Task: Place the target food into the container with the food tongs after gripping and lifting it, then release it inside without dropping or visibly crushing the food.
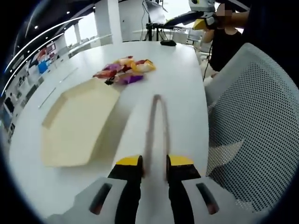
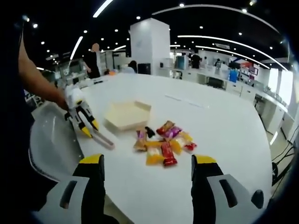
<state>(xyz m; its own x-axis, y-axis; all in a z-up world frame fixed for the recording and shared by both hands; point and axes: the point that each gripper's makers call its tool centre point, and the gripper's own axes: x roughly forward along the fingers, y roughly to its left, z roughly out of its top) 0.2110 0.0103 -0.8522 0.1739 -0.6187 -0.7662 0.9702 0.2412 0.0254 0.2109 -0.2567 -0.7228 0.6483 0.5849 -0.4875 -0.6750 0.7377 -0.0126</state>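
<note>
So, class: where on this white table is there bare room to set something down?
Bare table lies beyond the snack packets and beyond the tray. It is crowded where the packets cluster beside the tray.

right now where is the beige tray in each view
Left gripper view: the beige tray lies left of centre on the white table, nearer than the snack packets.
Right gripper view: the tray sits mid-frame, beyond the packets.
Shared landmark: the packet pile beside the tray.
</note>
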